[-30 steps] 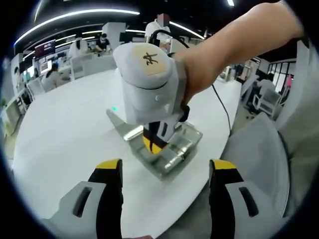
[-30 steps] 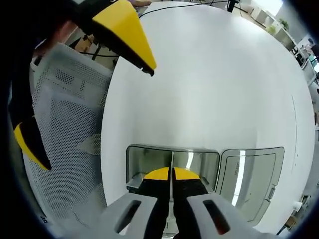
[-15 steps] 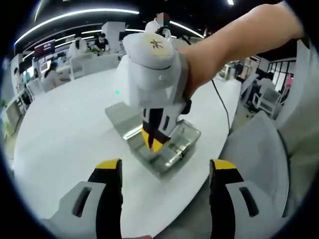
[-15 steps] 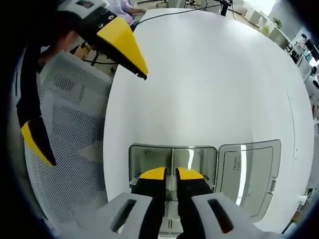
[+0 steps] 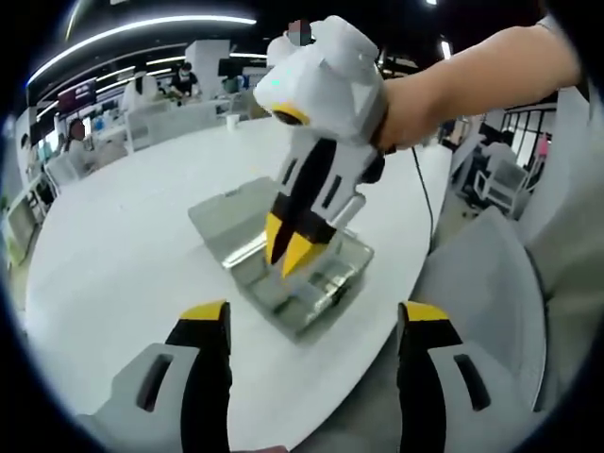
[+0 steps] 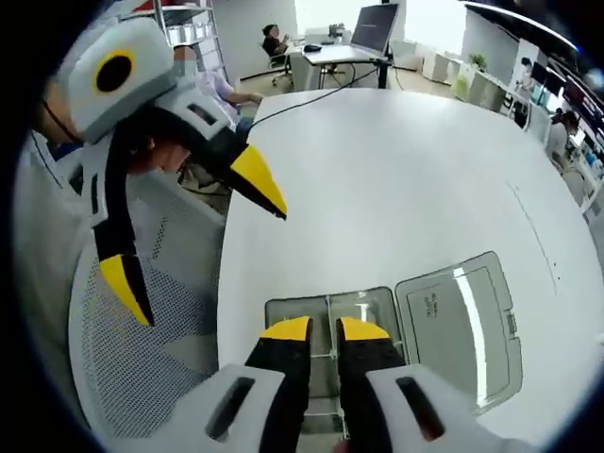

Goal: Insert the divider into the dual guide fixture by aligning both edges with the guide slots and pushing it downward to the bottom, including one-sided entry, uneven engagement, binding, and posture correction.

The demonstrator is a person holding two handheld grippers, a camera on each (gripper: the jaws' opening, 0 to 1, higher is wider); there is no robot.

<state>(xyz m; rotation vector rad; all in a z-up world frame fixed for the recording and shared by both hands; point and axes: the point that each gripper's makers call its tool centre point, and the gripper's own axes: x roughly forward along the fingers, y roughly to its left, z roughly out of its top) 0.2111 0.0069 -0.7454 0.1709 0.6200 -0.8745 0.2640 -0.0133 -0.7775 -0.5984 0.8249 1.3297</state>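
While the left gripper [image 5: 307,326] is waiting with jaws spread wide, the left gripper view is showing the right gripper [image 5: 291,253] lifting off the fixture [image 5: 311,283], jaws slightly parted and holding nothing. At six o'clock in the right gripper view, the divider [image 6: 327,326] is standing in the fixture's slots, apparently released a moment ago.

Small dark print can be seen on the flat clear lid [image 6: 460,316] that lies open beside the tray, but it is too tiny and blurred to be read. A dark wall sign [image 5: 80,94] far back is blurred too. No words or numbers can be made out.
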